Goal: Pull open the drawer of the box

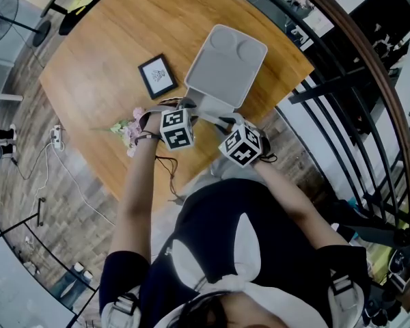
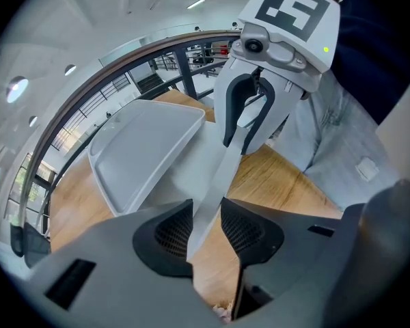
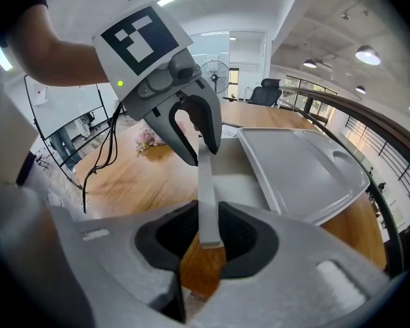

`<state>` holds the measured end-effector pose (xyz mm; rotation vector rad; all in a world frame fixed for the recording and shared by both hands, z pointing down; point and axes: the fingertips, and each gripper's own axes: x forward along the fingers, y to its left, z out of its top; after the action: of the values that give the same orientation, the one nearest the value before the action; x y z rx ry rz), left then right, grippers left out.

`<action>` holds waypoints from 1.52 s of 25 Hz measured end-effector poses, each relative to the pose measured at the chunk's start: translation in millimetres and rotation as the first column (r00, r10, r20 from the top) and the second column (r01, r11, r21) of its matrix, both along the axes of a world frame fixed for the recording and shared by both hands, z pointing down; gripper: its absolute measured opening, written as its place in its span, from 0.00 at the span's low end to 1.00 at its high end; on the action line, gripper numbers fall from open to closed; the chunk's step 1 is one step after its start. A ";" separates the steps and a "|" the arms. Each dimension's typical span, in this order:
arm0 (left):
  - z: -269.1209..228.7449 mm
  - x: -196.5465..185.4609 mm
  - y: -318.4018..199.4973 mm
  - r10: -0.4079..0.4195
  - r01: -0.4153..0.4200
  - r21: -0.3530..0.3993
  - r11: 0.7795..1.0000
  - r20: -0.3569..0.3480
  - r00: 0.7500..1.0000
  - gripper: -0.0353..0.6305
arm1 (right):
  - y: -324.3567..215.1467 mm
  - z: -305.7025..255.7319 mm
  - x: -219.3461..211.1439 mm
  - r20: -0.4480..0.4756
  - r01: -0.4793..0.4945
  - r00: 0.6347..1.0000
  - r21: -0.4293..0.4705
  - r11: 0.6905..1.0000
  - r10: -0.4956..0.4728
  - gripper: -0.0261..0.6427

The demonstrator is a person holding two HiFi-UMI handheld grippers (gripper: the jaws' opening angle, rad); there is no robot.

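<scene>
A grey box with a tray-like lid stands on the wooden table. Its drawer sticks out of the near side, towards the person. The drawer's thin front wall runs from one gripper to the other. My left gripper is shut on that wall's left end. My right gripper is shut on its right end, where the wall's end sits between the pads. The inside of the drawer is mostly hidden.
A small black picture frame lies left of the box, and a bunch of pale flowers lies by the table's near-left edge. A dark railing runs along the right. A fan and a power strip are on the floor at left.
</scene>
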<state>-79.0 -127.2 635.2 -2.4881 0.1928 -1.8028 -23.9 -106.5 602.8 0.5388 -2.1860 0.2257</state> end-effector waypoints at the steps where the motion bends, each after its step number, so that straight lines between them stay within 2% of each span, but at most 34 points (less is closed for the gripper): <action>1: -0.2 -0.3 0.9 0.000 0.000 -0.003 1.000 0.000 1.000 0.26 | 0.8 -0.4 -0.5 0.001 0.002 1.000 -0.001 1.000 -0.002 0.17; 38: 1.7 -12.1 30.9 -0.009 0.009 -0.015 1.000 0.015 1.000 0.26 | 31.0 -0.7 -11.9 0.008 0.024 1.000 -0.019 1.000 -0.024 0.16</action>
<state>-91.1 -96.3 636.9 -2.4868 0.1902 -1.8331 -35.8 -75.5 602.1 0.5014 -2.1943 0.2359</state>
